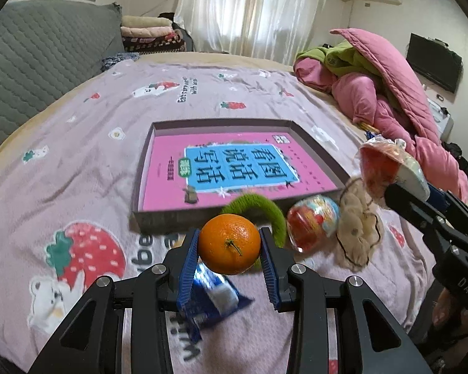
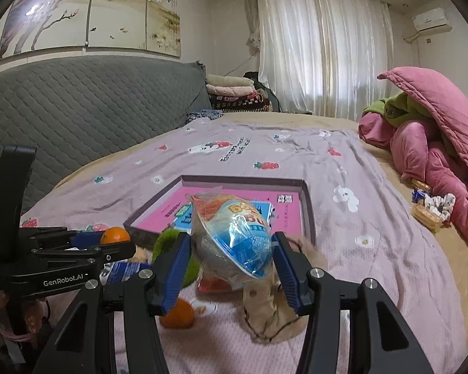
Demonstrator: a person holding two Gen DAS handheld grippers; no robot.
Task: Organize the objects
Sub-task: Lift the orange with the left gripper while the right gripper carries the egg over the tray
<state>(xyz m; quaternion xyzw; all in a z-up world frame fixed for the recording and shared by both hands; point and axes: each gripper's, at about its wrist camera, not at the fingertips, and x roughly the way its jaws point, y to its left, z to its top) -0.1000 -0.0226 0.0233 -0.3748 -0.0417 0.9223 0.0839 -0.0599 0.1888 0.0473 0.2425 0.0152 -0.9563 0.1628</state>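
Observation:
My left gripper (image 1: 229, 233) is shut on an orange (image 1: 229, 244), held just above the bed in front of a shallow box (image 1: 159, 218) that holds a pink and blue book (image 1: 234, 168). My right gripper (image 2: 231, 240) is shut on a plastic-wrapped snack cup (image 2: 234, 233), raised before the same box (image 2: 309, 205). In the left wrist view that right gripper (image 1: 402, 184) and its cup (image 1: 380, 168) show at the right. On the blanket lie a green fuzzy band (image 1: 255, 205), a second wrapped cup (image 1: 313, 221), a beige scrunchie (image 1: 358, 227), a blue packet (image 1: 215, 299) and another orange (image 2: 177, 313).
A heap of pink and green quilts (image 2: 436, 143) fills the bed's right side, with small snacks (image 2: 430, 212) beside it. A grey padded headboard (image 2: 78, 109) runs along the left. Folded blankets (image 2: 234, 90) are stacked at the far end by the curtain.

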